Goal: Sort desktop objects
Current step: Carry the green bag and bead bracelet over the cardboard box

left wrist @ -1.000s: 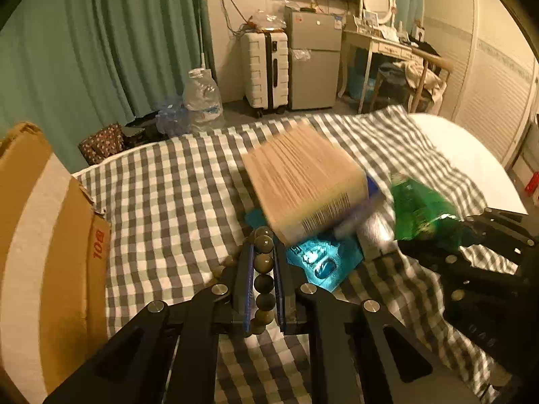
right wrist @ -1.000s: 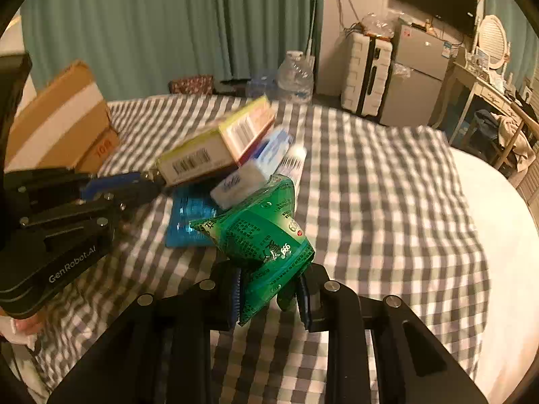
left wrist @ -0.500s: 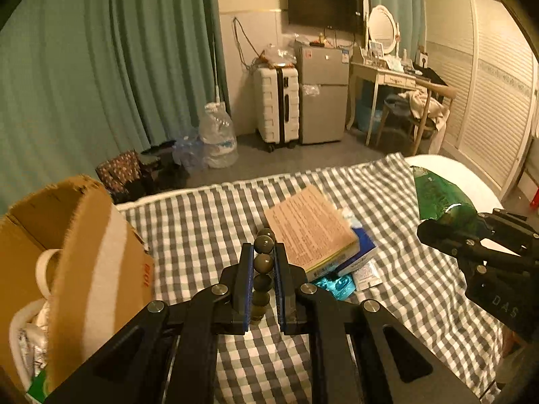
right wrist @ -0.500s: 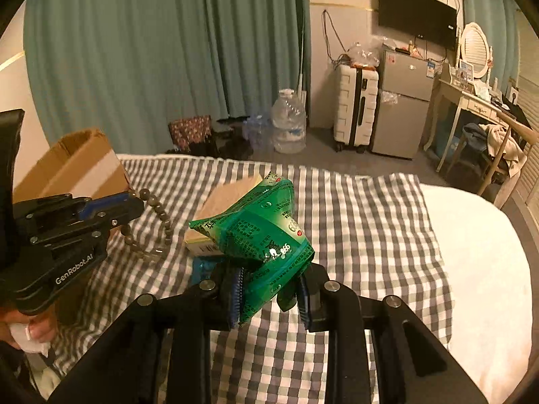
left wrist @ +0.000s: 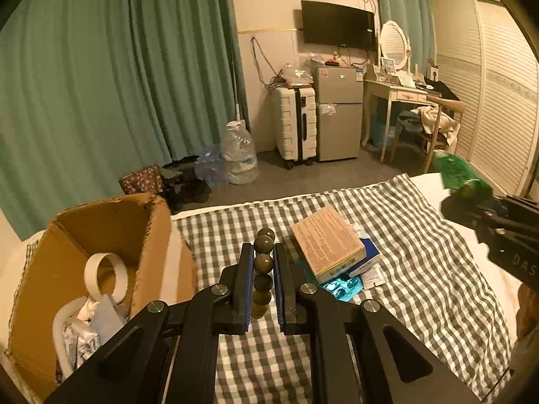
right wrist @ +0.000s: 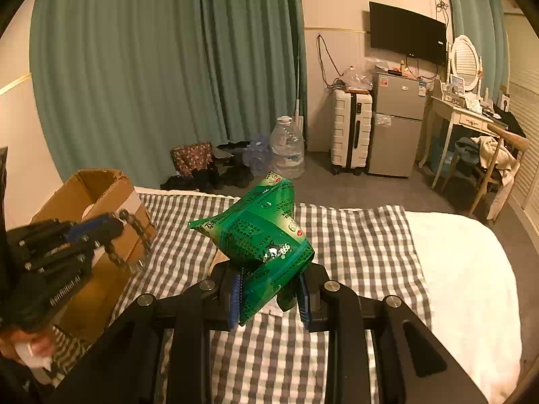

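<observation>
Bead string (left wrist: 263, 271) pinched in left gripper (left wrist: 263, 281), green packet (right wrist: 266, 245) clamped in right gripper (right wrist: 269, 298). Risk: dangling beads snag rim of cardboard box (left wrist: 153, 235) at left; puffy packet slips.

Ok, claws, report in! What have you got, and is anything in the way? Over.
Left claw shut on bead string. Right claw shut on green packet. Cardboard box open at left, partly filled. Nothing blocking it; box pile sits aside on checked cloth.
</observation>
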Available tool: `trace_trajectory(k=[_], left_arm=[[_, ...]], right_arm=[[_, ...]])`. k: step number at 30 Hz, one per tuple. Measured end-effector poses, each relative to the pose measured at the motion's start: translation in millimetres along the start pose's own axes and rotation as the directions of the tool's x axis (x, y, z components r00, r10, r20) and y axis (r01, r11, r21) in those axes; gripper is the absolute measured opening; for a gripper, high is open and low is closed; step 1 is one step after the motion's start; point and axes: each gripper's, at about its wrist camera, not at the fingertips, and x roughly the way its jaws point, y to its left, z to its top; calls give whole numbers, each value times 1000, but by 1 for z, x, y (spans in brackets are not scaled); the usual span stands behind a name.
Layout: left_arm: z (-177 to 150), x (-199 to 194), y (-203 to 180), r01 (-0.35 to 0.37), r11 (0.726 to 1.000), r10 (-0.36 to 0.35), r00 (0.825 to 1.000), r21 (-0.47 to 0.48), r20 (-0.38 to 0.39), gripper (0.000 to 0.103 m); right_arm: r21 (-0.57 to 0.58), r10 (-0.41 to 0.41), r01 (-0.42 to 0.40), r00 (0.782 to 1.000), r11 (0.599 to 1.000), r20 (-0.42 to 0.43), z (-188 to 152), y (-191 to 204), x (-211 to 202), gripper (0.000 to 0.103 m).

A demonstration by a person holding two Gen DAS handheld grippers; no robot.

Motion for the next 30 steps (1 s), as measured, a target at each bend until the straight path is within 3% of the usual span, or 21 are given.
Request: trace_trajectory(k=[8,15,22,30], left_arm=[[4,-35,5,9,1000,-8,999,-16,48,10],[19,-71,14,41,999,-39,992,-12,118,10],[24,-90,43,-23,1000,25,987,-20,159,10],[25,-111,102,-91,991,107,977,-95,187,10]], right_arm=[[15,-33,32,998,999,58,3,-4,-39,26],[10,-34,33,996,999,81,1,22,-60,26],[26,-16,13,995,1000,98,19,46,-67,26],[-5,45,-45,992,999,119,46,94,-70,26]])
